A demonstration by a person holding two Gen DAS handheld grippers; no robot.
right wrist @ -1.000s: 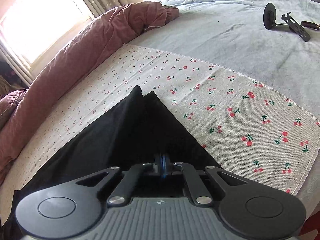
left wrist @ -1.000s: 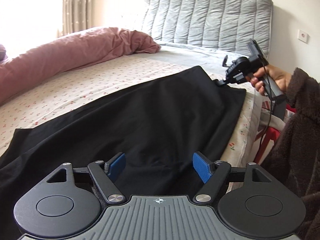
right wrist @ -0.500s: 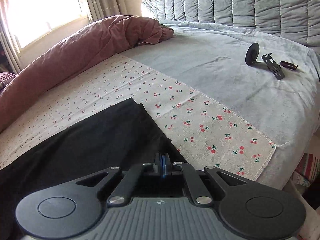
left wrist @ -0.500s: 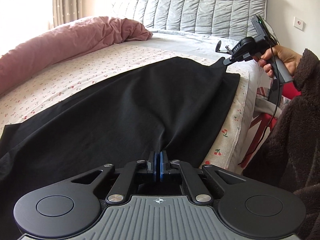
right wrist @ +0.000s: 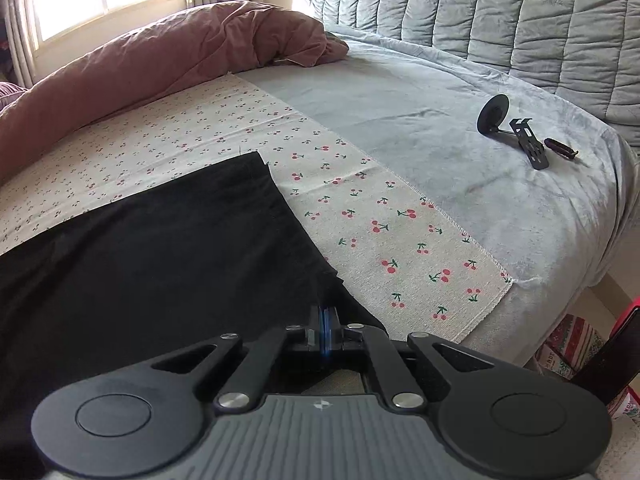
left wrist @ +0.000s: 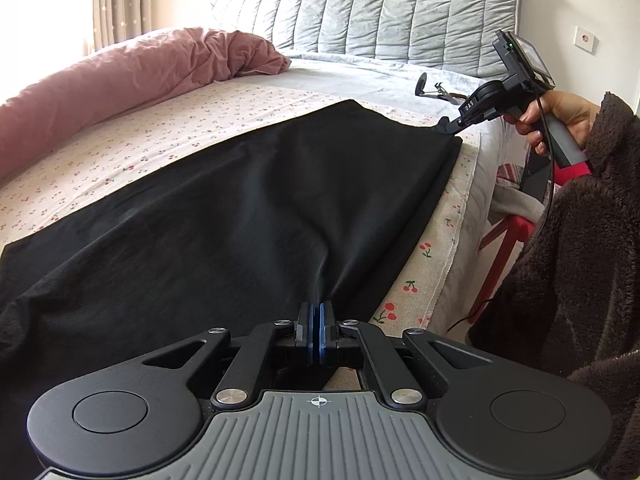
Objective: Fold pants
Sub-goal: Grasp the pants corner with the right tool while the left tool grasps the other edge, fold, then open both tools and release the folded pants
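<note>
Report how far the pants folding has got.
Done: black pants lie spread flat on the bed. In hand: left hand-held gripper and right hand-held gripper are each shut on the near edge. Left: no fold shows yet.

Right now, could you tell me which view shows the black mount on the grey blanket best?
The right wrist view: the mount lies in plain sight on the blanket. The left wrist view shows it small and far, partly behind the right gripper.

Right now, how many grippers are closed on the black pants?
2. The left gripper pinches the pants at their near edge; the right gripper pinches a corner at the far end.
</note>
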